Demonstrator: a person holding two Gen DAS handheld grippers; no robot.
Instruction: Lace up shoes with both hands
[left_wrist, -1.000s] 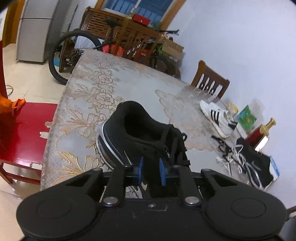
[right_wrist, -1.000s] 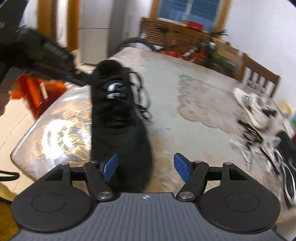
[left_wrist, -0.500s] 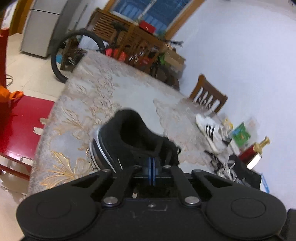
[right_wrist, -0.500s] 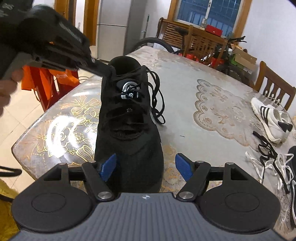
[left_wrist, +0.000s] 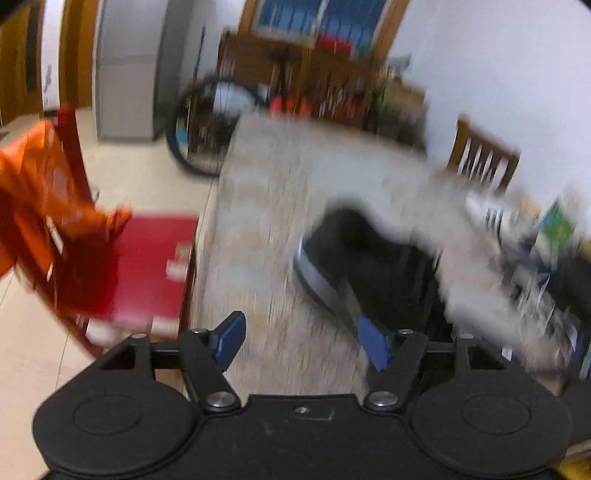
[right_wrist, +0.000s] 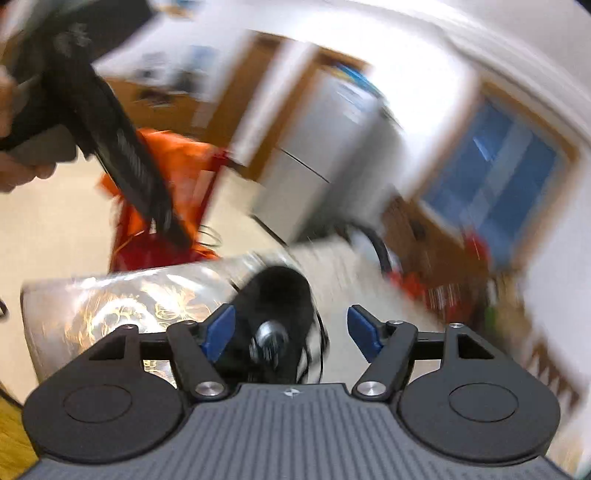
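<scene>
A black shoe stands on the patterned table, blurred by motion. My left gripper is open, its jaws opening; only bare table shows between them. The shoe lies ahead and to the right, by the right fingertip. In the right wrist view the same shoe shows heel-up between the blue pads. My right gripper is open, its jaws closing, and the pads stand clear of the shoe. Loose black laces hang at its side.
A red chair draped with orange cloth stands left of the table. A bicycle wheel and a wooden chair stand beyond. Other shoes lie at the right. A hand holding the left tool shows upper left.
The left gripper, shut at the shoe's collar half a second ago, has opened and swung left off the shoe. The right gripper has rolled and tilted up, its jaws a little narrower.
</scene>
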